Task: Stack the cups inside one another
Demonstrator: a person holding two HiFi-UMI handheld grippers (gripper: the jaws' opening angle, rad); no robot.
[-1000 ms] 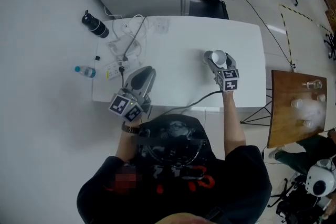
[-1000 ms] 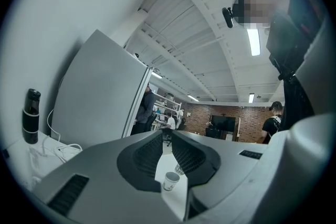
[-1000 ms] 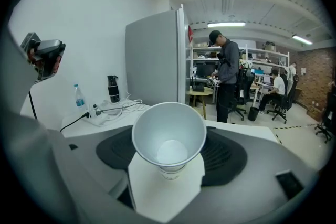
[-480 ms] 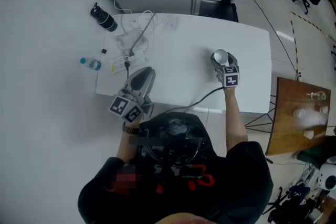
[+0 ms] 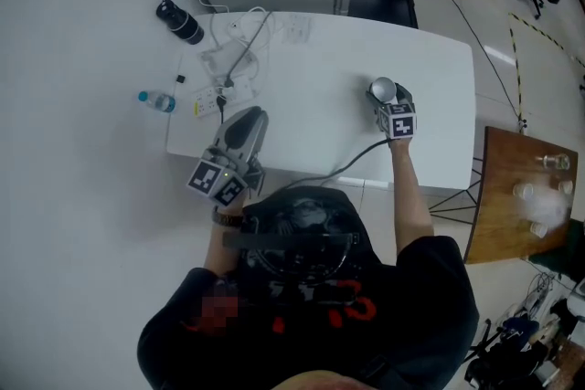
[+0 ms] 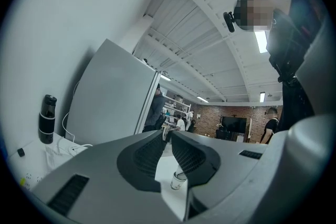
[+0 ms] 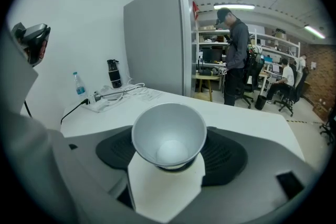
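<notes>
A white paper cup [image 5: 382,89] [image 7: 169,136] sits mouth-up between the jaws of my right gripper [image 5: 385,98] [image 7: 169,150], whose pads close on its sides. Under it a dark ring shows, the rim of a second cup; whether the two touch I cannot tell. In the left gripper view a small cup [image 6: 178,180] with a dark band stands on the white table [image 5: 311,123], far off, seen through the slot below the jaws. My left gripper [image 5: 249,118] [image 6: 166,138] hovers at the table's near left edge, jaws together and empty.
A black bottle [image 5: 180,21], a small water bottle [image 5: 157,100] and a power strip with cables [image 5: 224,68] lie at the table's far left. A wooden table [image 5: 512,196] with cups stands to the right. A person [image 7: 236,55] stands beyond a grey partition [image 7: 157,39].
My right gripper has sunk a little toward the table with the cup in it. The left gripper has stayed put.
</notes>
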